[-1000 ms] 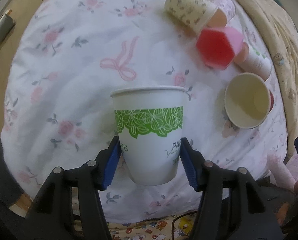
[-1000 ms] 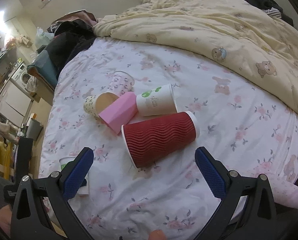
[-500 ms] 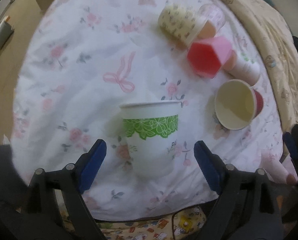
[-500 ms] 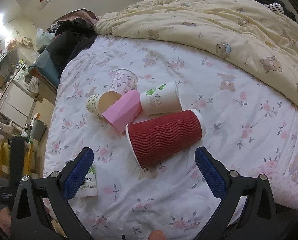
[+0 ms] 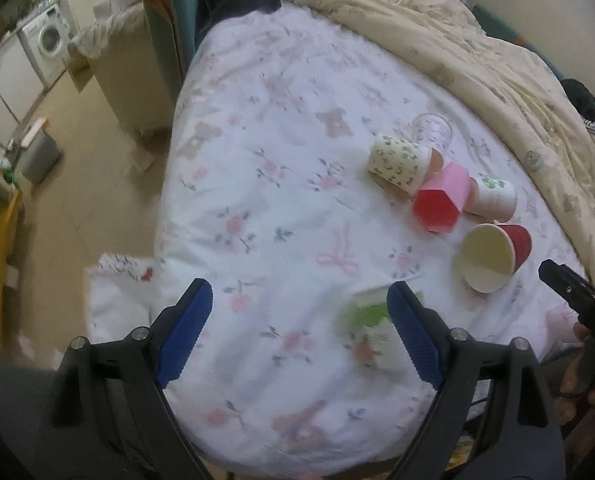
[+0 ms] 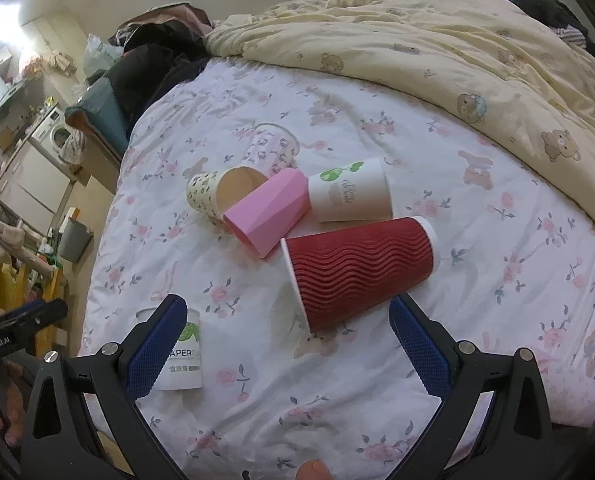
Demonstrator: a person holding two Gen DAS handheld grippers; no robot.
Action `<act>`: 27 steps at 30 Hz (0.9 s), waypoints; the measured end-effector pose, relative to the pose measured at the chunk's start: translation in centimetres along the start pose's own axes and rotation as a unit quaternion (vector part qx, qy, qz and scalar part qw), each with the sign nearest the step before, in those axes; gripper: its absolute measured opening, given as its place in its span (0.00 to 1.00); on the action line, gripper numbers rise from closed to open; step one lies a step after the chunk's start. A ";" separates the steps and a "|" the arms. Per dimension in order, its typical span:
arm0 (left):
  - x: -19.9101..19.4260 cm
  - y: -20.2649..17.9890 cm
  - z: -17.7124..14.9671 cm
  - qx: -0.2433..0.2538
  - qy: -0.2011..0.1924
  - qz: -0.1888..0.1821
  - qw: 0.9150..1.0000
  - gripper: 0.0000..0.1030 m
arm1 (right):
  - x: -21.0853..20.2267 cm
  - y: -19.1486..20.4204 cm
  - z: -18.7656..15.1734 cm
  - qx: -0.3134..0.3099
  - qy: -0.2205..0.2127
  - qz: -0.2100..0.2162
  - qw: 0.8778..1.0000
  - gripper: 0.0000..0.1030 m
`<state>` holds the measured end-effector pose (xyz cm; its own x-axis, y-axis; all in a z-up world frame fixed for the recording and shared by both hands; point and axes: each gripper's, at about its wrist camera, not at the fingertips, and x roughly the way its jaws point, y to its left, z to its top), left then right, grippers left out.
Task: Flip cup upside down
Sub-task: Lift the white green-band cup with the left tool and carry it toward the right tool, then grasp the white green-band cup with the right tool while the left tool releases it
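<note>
Standing wide apart, the left gripper and right gripper both hold nothing. The green-leaf cup sits just behind the right gripper's left finger. The soft bed sheet could make it tip over.

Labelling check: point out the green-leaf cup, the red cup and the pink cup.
green-leaf cup [image 6: 183,354]: right wrist view, printed side wall.
red cup [image 6: 361,270]: right wrist view, ribbed side.
pink cup [image 6: 271,210]: right wrist view, faceted side.

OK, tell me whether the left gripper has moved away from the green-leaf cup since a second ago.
Yes. The left gripper let go and swung left: the green-leaf cup, earlier between its fingers, now sits by the right finger, nearer the red cup.
</note>
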<state>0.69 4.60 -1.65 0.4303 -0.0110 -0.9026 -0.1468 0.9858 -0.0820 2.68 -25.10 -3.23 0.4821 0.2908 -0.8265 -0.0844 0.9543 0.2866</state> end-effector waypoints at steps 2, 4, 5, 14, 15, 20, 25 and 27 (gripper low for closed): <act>0.6 0.5 0.0 -0.014 0.000 -0.002 1.000 0.84 | 0.5 0.4 0.0 0.002 0.007 0.007 1.000 1.00; 0.9 1.1 -0.1 -0.036 0.002 -0.011 0.999 0.84 | 0.9 0.7 -0.1 0.004 0.011 0.013 1.000 1.00; 1.2 1.3 -0.2 -0.041 0.004 -0.014 0.999 0.84 | 1.2 1.1 -0.2 0.000 0.014 0.016 1.000 1.00; 1.2 2.1 -0.3 -0.060 -0.007 0.013 0.998 0.84 | 3.3 4.7 -1.5 -0.053 0.051 0.052 0.996 1.00; 1.1 2.0 -0.4 -0.060 -0.007 0.008 0.998 0.84 | 3.6 5.1 -1.6 -0.057 0.056 0.058 0.995 0.99; 0.6 1.6 -0.4 -0.054 -0.015 0.003 0.998 0.84 | 6.7 7.1 -2.9 -0.075 0.124 0.098 0.985 0.88; 0.5 1.8 -0.5 -0.055 -0.012 -0.002 0.998 0.84 | 9.4 9.2 -4.1 -0.085 0.185 0.126 0.971 0.83; 0.5 2.0 -0.5 -0.055 -0.015 0.001 0.998 0.84 | 10.4 9.8 -4.4 -0.088 0.198 0.124 0.968 0.82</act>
<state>0.18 6.48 -2.47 0.4555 -0.0019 -0.8902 -0.2443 0.9613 -0.1271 3.01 -12.46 -11.16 0.0591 0.4822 -0.8741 -0.3180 0.8391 0.4414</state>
